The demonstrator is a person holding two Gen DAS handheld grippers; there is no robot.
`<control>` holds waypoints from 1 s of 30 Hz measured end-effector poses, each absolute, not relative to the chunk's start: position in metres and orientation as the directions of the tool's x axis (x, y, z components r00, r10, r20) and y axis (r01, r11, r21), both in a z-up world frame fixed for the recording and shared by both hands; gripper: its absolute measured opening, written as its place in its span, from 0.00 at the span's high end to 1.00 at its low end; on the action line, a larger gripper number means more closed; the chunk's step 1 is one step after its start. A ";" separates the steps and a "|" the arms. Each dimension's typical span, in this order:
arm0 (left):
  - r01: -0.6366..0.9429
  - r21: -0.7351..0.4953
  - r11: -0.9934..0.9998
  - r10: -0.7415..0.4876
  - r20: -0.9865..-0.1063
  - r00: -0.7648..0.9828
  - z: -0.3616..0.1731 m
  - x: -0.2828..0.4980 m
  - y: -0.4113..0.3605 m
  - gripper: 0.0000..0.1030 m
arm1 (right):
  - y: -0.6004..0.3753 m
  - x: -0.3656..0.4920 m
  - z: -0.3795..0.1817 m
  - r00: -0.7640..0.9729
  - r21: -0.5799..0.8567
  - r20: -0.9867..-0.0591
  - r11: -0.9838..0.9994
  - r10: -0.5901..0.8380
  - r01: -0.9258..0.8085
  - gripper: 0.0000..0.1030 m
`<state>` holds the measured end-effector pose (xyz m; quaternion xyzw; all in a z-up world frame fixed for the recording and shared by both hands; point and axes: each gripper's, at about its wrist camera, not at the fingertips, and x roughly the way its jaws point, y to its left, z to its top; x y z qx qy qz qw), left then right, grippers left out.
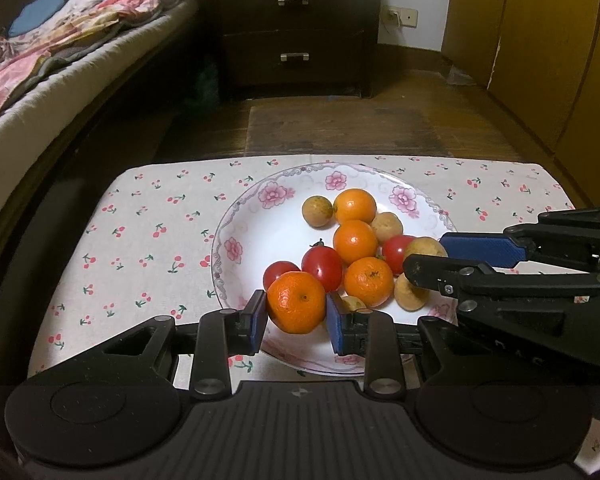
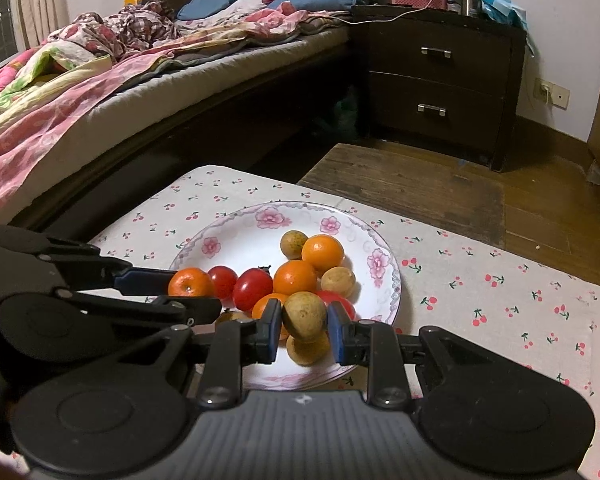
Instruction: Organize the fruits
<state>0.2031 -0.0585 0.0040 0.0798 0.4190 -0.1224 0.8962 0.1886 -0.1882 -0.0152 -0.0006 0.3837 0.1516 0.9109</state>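
Left gripper (image 1: 296, 312): I have its blue pads clamped on a mandarin (image 1: 296, 302) at the near edge of the plate; I cannot tell whether the fruit is lifted clear or resting.
Right gripper (image 2: 303, 326): its pads are closed on a brown fruit (image 2: 305, 316), pale and rough-skinned, held over another of the same kind on the near rim.
Plate (image 1: 260, 216): white with a pink flower border, sitting on the worktop (image 1: 140, 240) under a cherry-print cloth; the left half is bare.
Remaining pile: three more mandarins (image 1: 355, 241), red tomatoes (image 1: 322, 266) and further brown fruits (image 1: 317, 211), all touching in one cluster on the right half of the plate.
Sorting: I judge it barely begun; kinds are mixed together.
Risk, collision: the two grippers sit close, the right one crossing just beside the left in the left wrist view; lifting both at once could knock linkages together.
Risk, rolling: pulling either fruit out may free its neighbours, and round fruit could run off the shallow rim onto the cloth.
Risk, crushing: the tomatoes beside the mandarin would likely split if a pad pressed into them.
Beyond the worktop: wooden floor (image 1: 340, 128), a bed (image 2: 100, 80) with floral bedding, a dark nightstand (image 1: 292, 28) with two drawers.
Writing: none legible; only a small pale mark on each gripper body.
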 end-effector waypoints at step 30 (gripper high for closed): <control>0.267 0.014 0.964 -0.162 -0.764 0.625 0.010 0.205 -0.054 0.48 | -0.199 0.197 -0.015 0.658 0.177 -0.696 0.957 0.287 -0.231 0.47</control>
